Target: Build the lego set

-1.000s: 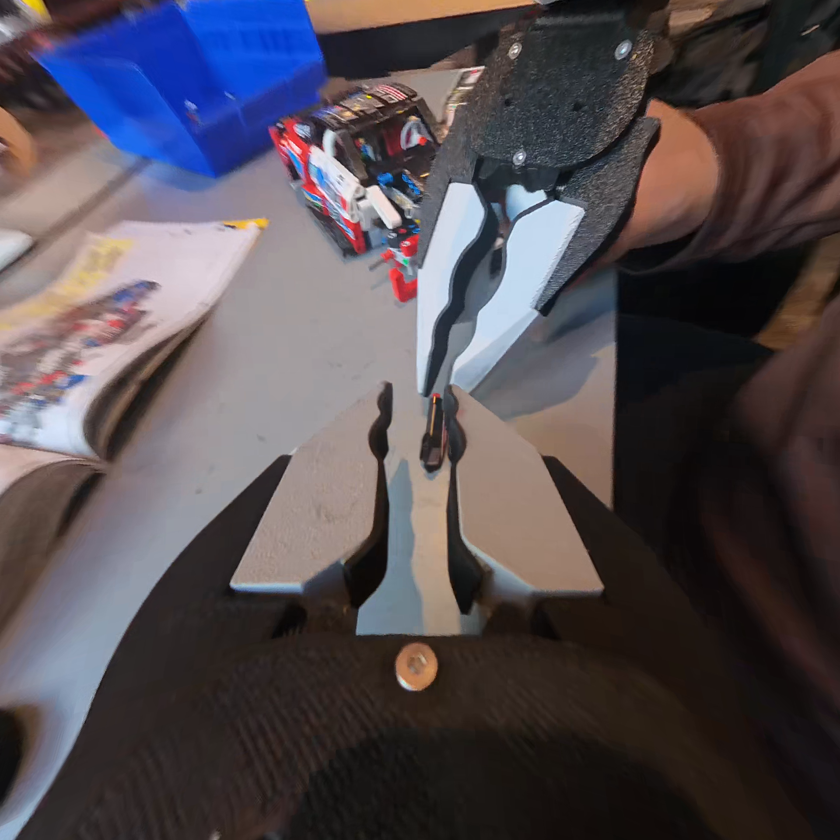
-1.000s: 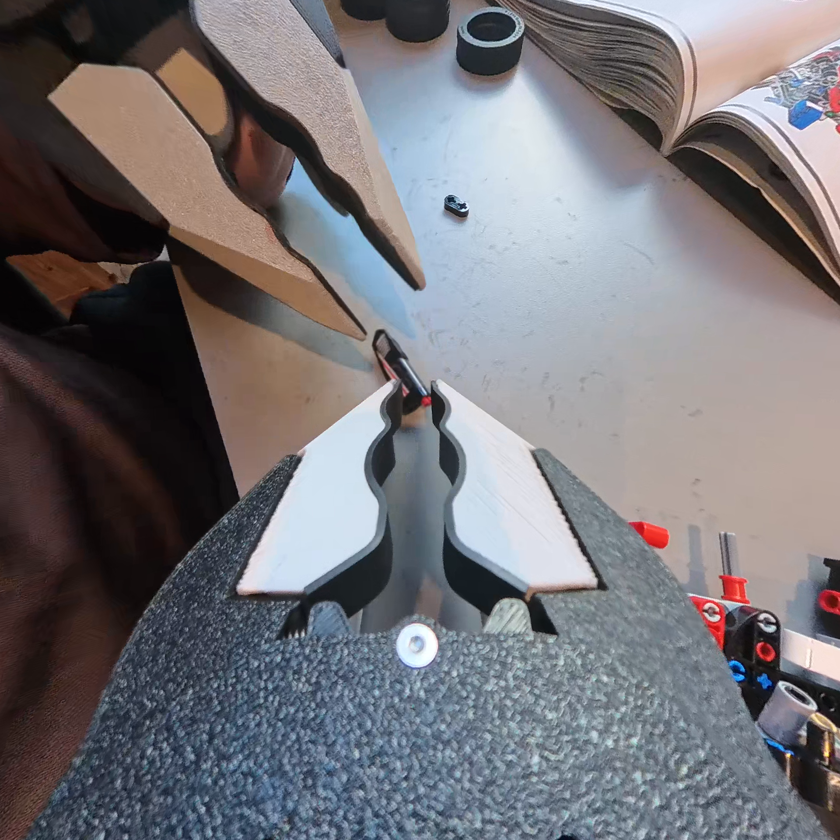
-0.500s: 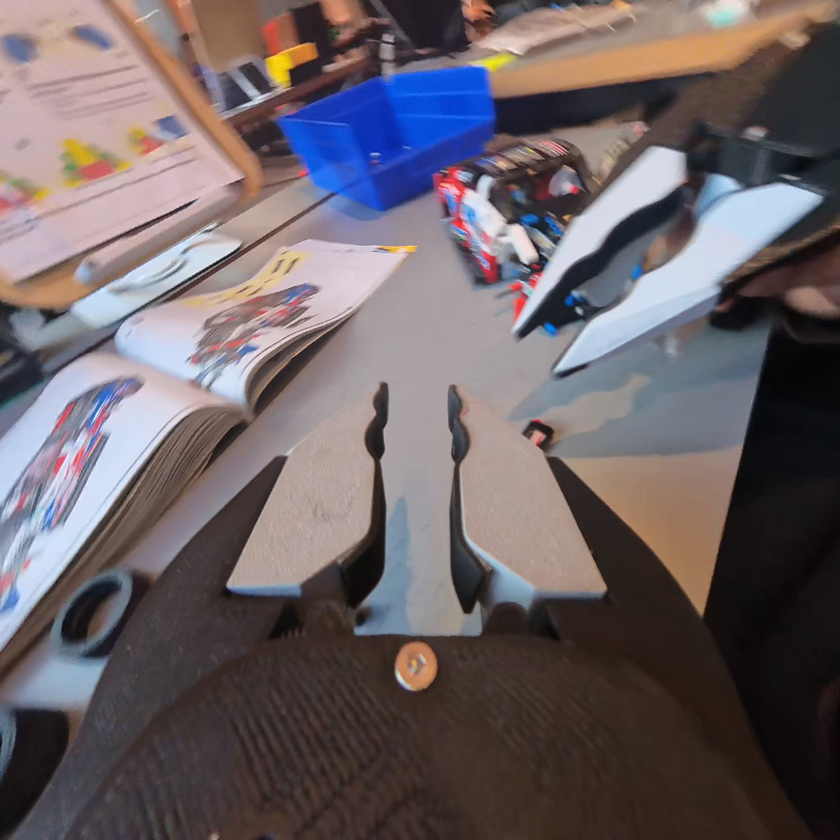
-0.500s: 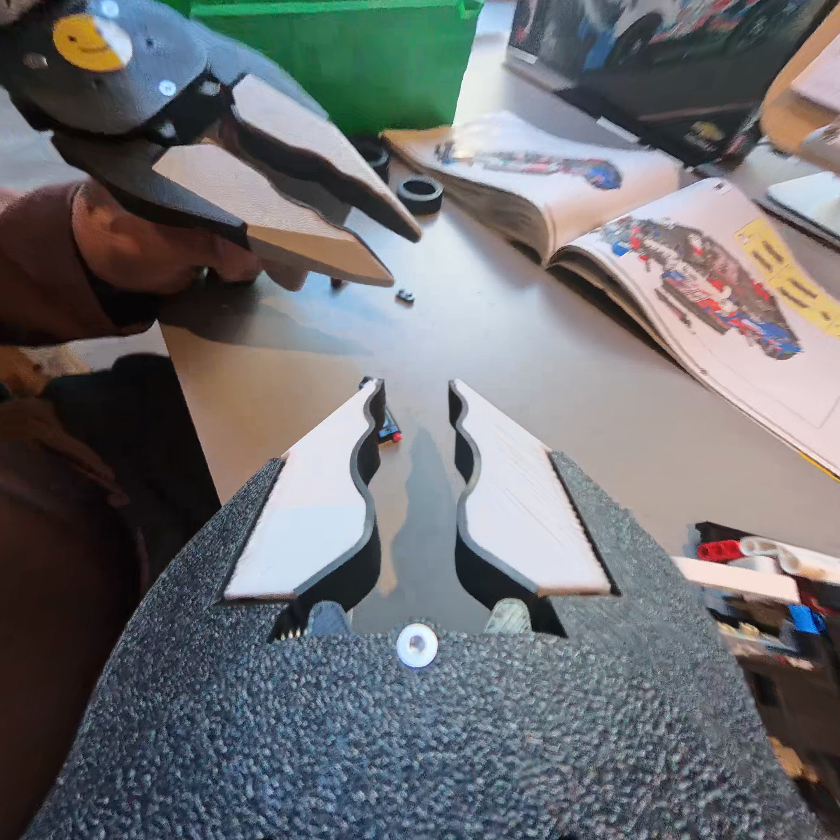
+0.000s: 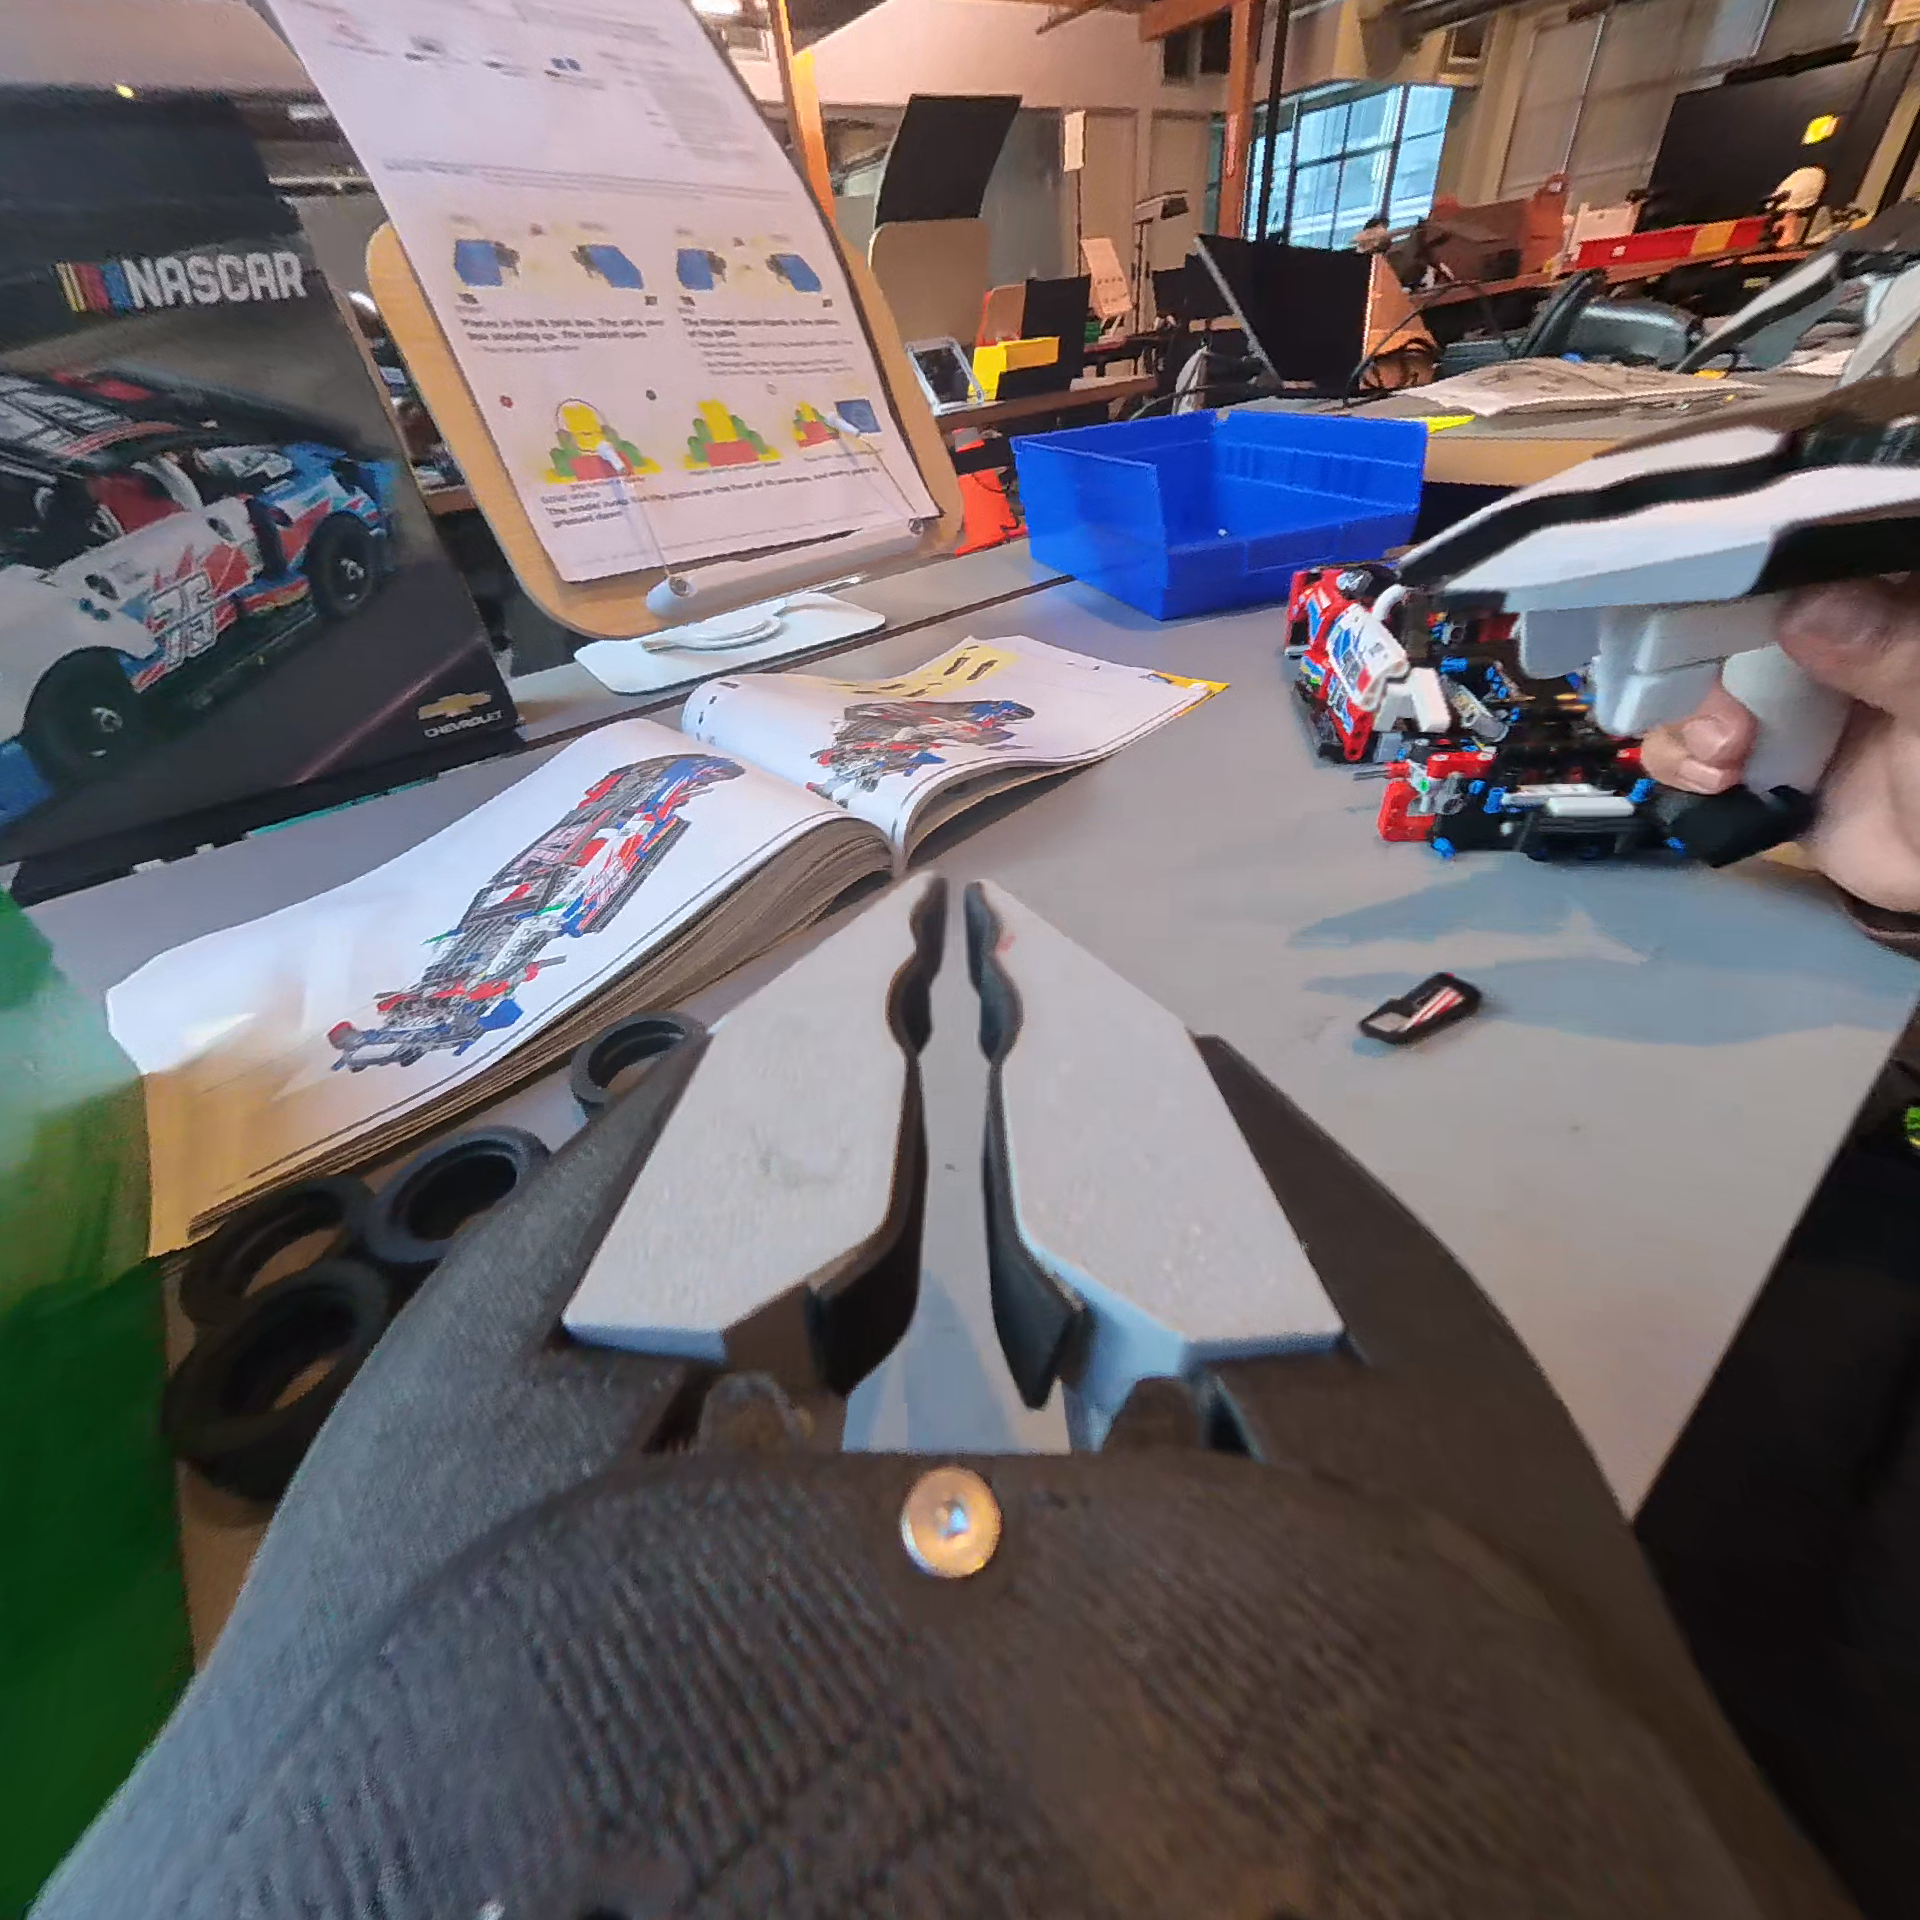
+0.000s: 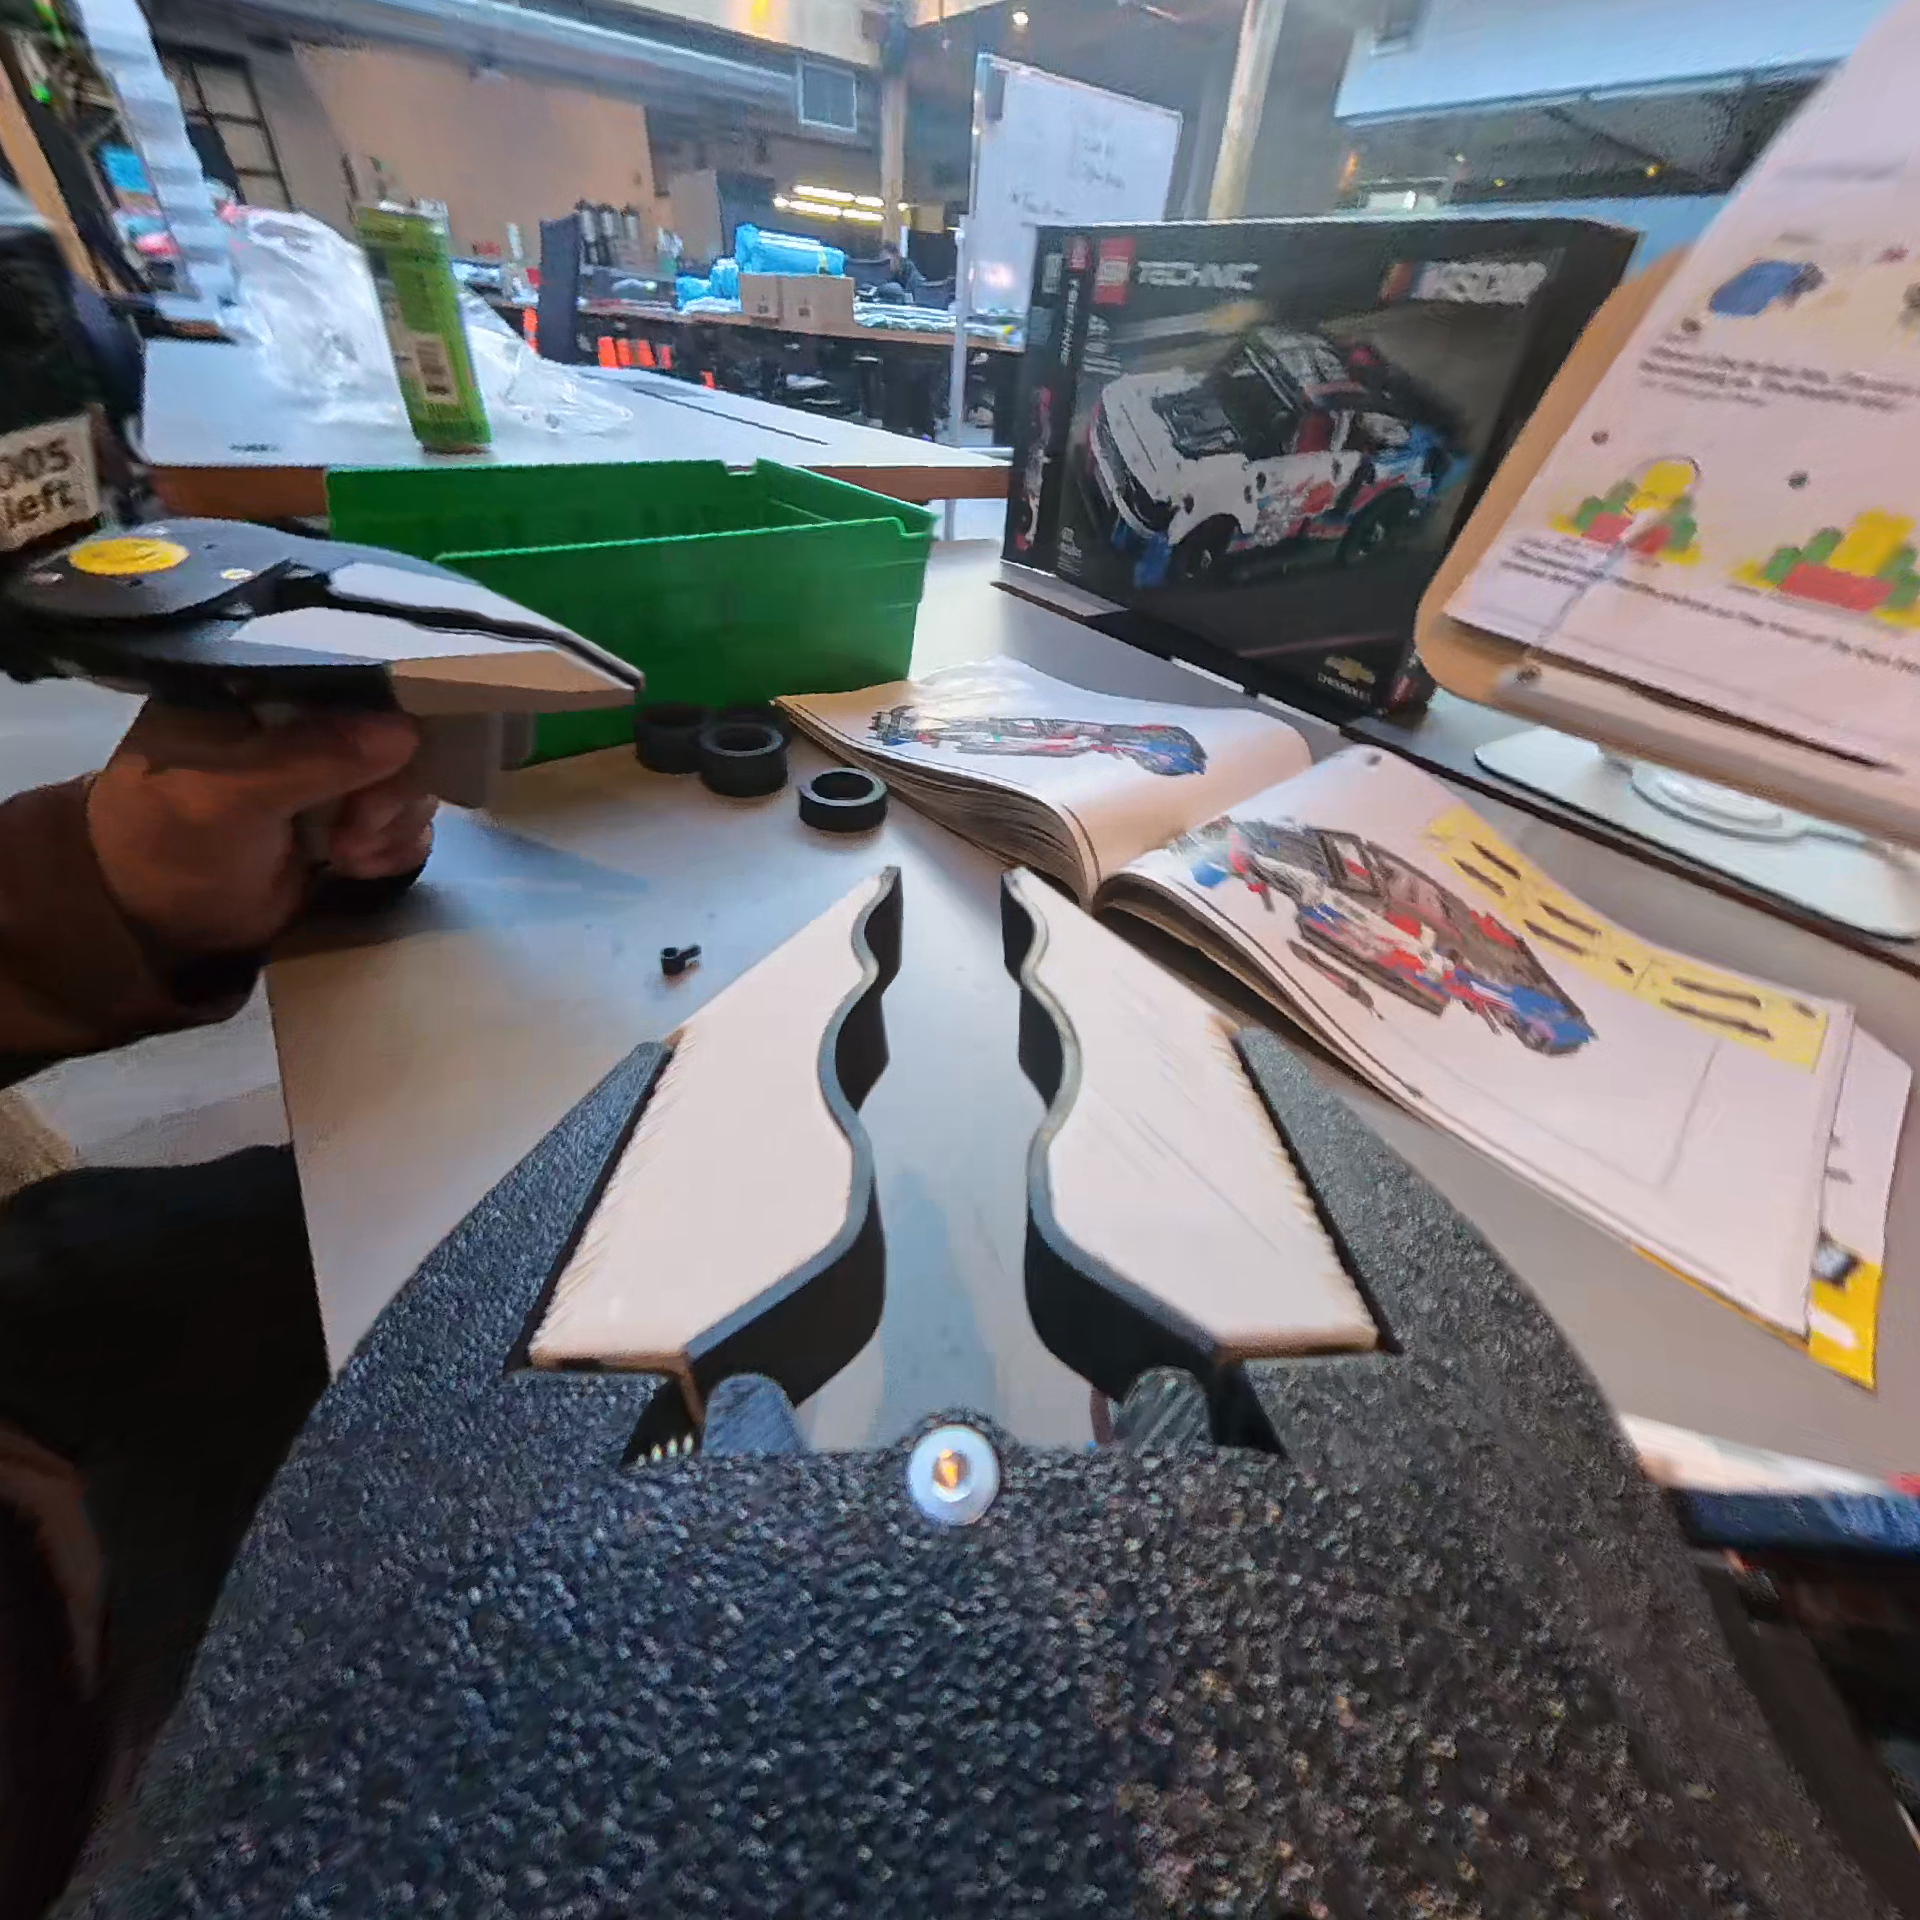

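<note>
Two grippers are raised above the grey table (image 5: 1195, 935), and neither holds anything. My left gripper (image 5: 954, 896) has its fingers nearly pressed together, only a sliver between the tips. My right gripper (image 6: 948, 883) has its fingers spread apart with nothing between them. At far right, the half-built car model (image 5: 1455, 727) sits on the table, red, white and black, its frame exposed and no wheels visible, so I judge much of the build remains. One small black and red piece (image 5: 1418, 1010) lies loose near my left gripper. Several black tyres (image 6: 727, 743) wait unfitted beside the open instruction booklet (image 5: 623, 862). Another tiny black piece (image 6: 680, 957) lies alone nearby.
</note>
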Action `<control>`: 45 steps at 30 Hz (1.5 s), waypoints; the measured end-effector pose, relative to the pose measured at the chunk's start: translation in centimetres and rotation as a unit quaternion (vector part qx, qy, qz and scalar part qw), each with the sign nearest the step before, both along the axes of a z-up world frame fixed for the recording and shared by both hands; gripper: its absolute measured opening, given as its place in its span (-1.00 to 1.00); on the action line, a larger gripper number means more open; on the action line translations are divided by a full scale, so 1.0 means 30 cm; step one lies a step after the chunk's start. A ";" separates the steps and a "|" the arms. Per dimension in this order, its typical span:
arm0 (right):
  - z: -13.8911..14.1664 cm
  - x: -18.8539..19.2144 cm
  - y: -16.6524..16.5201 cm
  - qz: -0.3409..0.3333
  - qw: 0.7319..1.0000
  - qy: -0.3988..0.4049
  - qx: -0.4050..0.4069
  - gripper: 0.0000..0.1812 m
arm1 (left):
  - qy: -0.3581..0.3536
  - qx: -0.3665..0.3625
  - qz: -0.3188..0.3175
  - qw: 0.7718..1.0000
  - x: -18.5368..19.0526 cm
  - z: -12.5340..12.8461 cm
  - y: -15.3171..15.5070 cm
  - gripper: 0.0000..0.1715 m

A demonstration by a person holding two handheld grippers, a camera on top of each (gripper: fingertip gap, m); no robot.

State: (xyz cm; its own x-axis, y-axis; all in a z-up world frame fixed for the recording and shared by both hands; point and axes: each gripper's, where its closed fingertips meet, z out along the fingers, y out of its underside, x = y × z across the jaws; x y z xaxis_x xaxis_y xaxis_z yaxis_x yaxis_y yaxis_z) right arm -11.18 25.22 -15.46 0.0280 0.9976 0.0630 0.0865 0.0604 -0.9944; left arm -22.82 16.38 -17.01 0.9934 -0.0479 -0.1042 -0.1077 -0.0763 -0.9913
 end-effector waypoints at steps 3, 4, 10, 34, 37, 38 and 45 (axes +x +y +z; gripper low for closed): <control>0.025 -0.028 -0.079 0.031 0.999 -0.014 0.014 -0.79 | 0.011 -0.029 0.004 0.999 -0.012 -0.027 0.013 -1.00; 0.047 -0.019 -0.110 0.043 0.999 -0.009 0.017 -0.79 | 0.023 -0.038 0.004 0.999 -0.008 -0.038 0.014 -1.00; 0.172 0.102 -0.085 -0.004 0.995 0.053 0.082 -0.82 | 0.062 -0.060 0.018 0.996 -0.020 -0.062 0.006 -1.00; 0.052 0.561 0.547 -0.251 0.965 0.064 -0.039 -0.87 | 0.088 -0.186 0.046 0.977 -0.073 -0.187 0.045 -1.00; 0.084 0.538 0.509 -0.236 0.967 0.092 -0.012 -0.93 | 0.090 -0.206 0.059 0.973 -0.088 -0.206 0.050 -1.00; 0.090 0.525 0.494 -0.228 0.969 0.095 -0.002 -1.00 | 0.094 -0.204 0.061 0.973 -0.088 -0.205 0.049 -1.00; 0.012 0.500 0.504 -0.230 0.972 0.050 -0.008 -1.00 | 0.105 -0.246 0.047 0.962 -0.078 -0.253 0.059 -1.00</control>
State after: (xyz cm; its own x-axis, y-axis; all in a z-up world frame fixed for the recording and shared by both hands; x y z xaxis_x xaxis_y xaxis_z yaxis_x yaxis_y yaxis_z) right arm 3.81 40.33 -15.11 0.4764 0.8789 0.0223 0.0044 0.0230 -0.9997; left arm -25.16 18.15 -24.59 0.9552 -0.0541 -0.2911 -0.2717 -0.5507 -0.7892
